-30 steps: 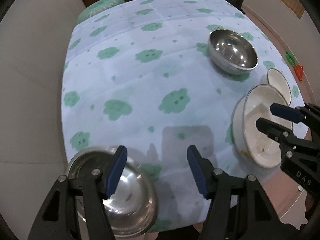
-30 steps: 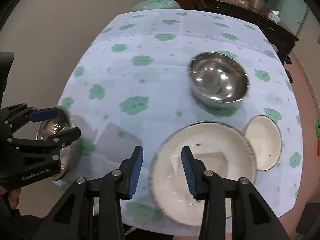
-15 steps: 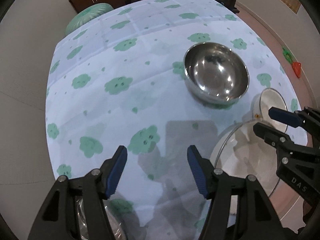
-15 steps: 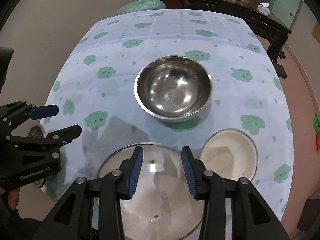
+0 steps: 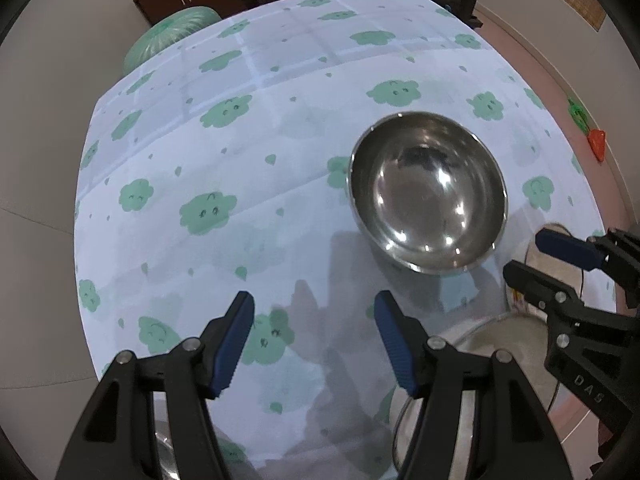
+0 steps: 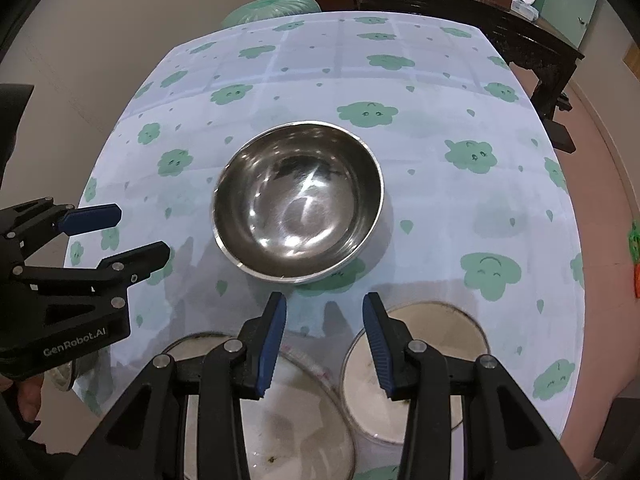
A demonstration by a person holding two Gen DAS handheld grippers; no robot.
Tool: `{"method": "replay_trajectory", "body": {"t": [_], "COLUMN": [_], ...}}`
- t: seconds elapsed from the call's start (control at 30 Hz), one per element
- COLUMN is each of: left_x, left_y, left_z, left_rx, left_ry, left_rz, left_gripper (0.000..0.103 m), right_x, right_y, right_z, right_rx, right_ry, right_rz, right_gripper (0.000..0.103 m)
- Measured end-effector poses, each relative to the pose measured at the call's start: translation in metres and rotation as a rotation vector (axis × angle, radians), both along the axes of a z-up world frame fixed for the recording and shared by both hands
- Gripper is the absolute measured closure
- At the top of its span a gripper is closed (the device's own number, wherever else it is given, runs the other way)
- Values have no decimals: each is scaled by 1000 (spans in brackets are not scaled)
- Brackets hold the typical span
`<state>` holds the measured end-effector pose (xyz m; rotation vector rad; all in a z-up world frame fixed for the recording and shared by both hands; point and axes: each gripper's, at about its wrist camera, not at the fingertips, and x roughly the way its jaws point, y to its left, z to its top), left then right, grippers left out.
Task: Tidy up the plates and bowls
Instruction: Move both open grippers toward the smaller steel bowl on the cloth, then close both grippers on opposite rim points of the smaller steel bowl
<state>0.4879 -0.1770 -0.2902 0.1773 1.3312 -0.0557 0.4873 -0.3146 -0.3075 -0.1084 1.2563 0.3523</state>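
A large steel bowl (image 5: 428,192) (image 6: 298,208) stands upright in the middle of the cloud-print tablecloth (image 5: 240,140). My left gripper (image 5: 314,340) (image 6: 140,232) hovers open over bare cloth to the bowl's near left, with nothing between its fingers. My right gripper (image 6: 324,340) (image 5: 524,254) is open just short of the bowl's near rim, above a big white plate (image 6: 296,420) (image 5: 484,334). A small white plate (image 6: 440,332) lies to the right of the big one. A second steel bowl (image 6: 66,376) (image 5: 166,456) sits at the near left edge, mostly hidden.
A green stool (image 6: 276,6) (image 5: 172,36) stands beyond the table's far edge, with a dark wooden cabinet (image 6: 520,40) behind and to the right. An orange-and-green item (image 5: 592,136) lies on the floor at the right. The table edge curves close on both sides.
Both grippers have moved forward over the table, so the middle steel bowl looms closer. The near steel bowl and the white plates have slid down under the fingers. Jaw openings look unchanged.
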Motion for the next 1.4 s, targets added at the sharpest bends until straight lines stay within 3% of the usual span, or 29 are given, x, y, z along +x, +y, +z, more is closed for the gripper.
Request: {"method": "replay_trajectory", "body": {"t": [0.67,1.23,1.37,1.4], "left_x": [43,56,58,58], "left_y": [-20,-28,-30,-31], "left_z": [-14,-31,-34,-35], "left_rx": [0,19,19,21], "left_ry": [-4,10,18,20], "left_rz": [9,1,-6,-9], "left_gripper": [40,40,44,48], "right_x": [54,69,68,69], "right_y": [-7,-4,-4,-4], "right_z": [-12,-33,-36,-38], "right_rx": [3,-12,-20,-21], "right_ry": [3,31,37,41], "right_rz": [-29,-31,-29,-29], "right_gripper": [60,60,61,65]}}
